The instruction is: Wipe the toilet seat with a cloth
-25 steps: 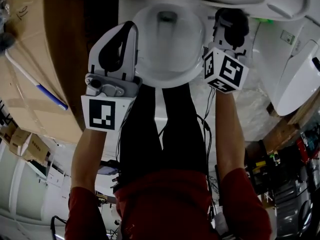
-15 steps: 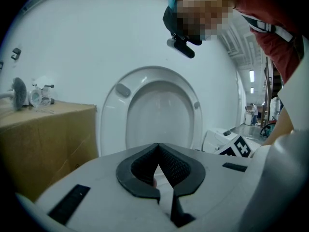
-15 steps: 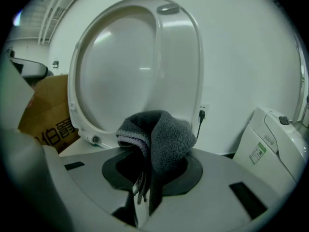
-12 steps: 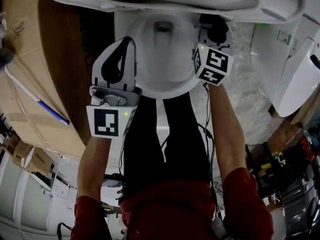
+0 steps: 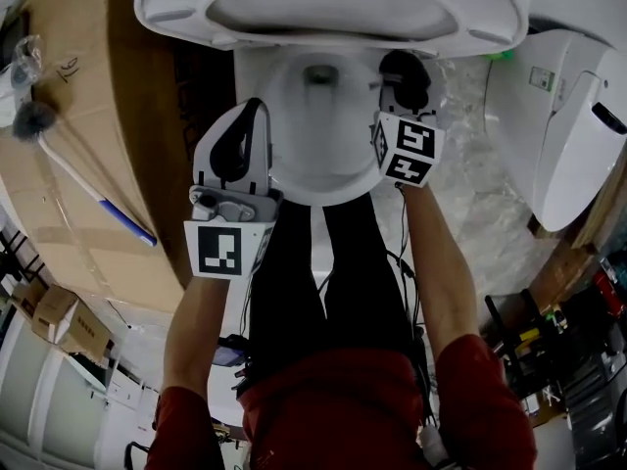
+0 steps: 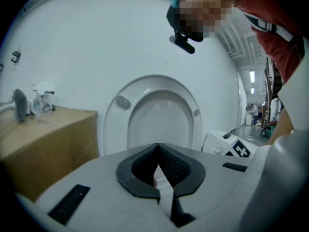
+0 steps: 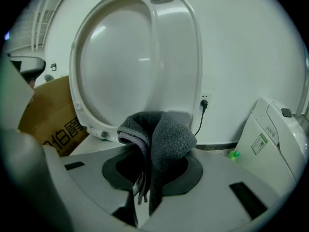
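The white toilet seat (image 5: 328,13) stands raised behind the open bowl (image 5: 313,155); the left gripper view also shows the seat (image 6: 116,124) upright, and so does the right gripper view (image 7: 178,57). My right gripper (image 5: 402,76) is shut on a dark grey cloth (image 7: 161,139), which bunches up between the jaws and hangs over them. It hovers at the bowl's right rim; whether the cloth touches the rim I cannot tell. My left gripper (image 5: 247,116) is shut with nothing in it, beside the bowl's left rim, pointing at the seat.
A large cardboard box (image 5: 88,145) stands left of the toilet with a toilet brush (image 5: 83,179) lying on it. Another white toilet unit (image 5: 573,135) sits at the right. A plugged-in black cord (image 7: 203,103) and a small green ball (image 7: 234,154) are by the wall.
My right gripper has sunk with the cloth and come in closer to the bowl's right rim. The left gripper has hardly moved. The raised seat shows more fully in the head view.
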Available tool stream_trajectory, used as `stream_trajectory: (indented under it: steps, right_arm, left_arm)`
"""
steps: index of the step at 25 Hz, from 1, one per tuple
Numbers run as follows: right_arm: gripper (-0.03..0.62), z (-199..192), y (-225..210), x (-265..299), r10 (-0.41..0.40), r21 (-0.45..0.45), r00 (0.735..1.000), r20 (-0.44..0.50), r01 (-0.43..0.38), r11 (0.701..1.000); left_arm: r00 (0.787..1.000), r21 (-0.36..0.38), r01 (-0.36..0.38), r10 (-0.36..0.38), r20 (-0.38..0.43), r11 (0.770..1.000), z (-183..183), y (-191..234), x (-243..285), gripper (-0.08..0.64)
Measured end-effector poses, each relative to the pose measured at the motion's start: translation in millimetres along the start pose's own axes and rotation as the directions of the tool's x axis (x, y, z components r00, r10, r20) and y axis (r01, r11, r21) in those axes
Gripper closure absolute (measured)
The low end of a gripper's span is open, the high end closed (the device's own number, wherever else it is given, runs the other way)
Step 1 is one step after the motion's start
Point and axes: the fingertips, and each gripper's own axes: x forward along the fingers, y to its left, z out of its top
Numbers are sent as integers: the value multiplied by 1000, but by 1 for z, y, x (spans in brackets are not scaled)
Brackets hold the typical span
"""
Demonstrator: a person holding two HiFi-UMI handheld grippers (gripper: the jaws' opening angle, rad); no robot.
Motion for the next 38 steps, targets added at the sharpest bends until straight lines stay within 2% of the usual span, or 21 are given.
stream_trajectory:
  steps: [4,7,10,12,14,18,22,27,30,33,35,36,38]
  right_arm:
    - [509,26,20,-58,54,63,998,23,-55,996]
    - [509,63,32,-117,84,124,994,70,-92,988]
    - [508,112,36,-174,91,124,985,146,-109,986]
    - [508,150,32,-207,89,98,974,208,-111,989]
    - [508,189,27,-239,91,64,959,268,-112,992]
    - [508,271,21,-290,78,11,912,402,-89,996]
    - [509,324,11,-342,18,38,862,507,-43,998]
    - [508,350,12,-374,-17,49,816,578,-14,999]
    - [508,356,16,-378,-9,22,809,588,-4,1000]
    - [508,354,15,-380,-10,26,810,587,-6,1000]
    - [508,351,14,-381,-11,31,815,579,-8,999]
    - [508,349,14,-381,-10,31,818,574,-10,999]
    - [508,345,13,-381,-6,28,825,564,-12,1000]
  left_arm:
    - [999,-12,-48,48,-21,999,35,-1,-16,549]
    - [998,-9,-60,60,-9,998,73,-4,-33,549]
    - [998,30,-57,56,31,998,119,-10,-52,549]
    - [996,27,-67,65,62,997,155,-17,-63,549]
    - [995,33,-68,66,74,997,188,-23,-78,549]
    - [993,117,-52,38,115,992,245,-23,-96,549]
    - [987,149,-58,35,155,987,286,-24,-111,549]
    - [973,125,-74,44,226,989,313,-20,-123,549]
    - [970,138,-76,41,239,987,316,-19,-125,549]
    - [973,185,-68,24,231,980,314,-21,-120,549]
    - [972,215,-36,-16,235,976,313,-26,-113,548]
    - [974,247,-23,-33,224,969,310,-28,-108,549]
    - [985,344,6,-65,162,939,298,-31,-93,548]
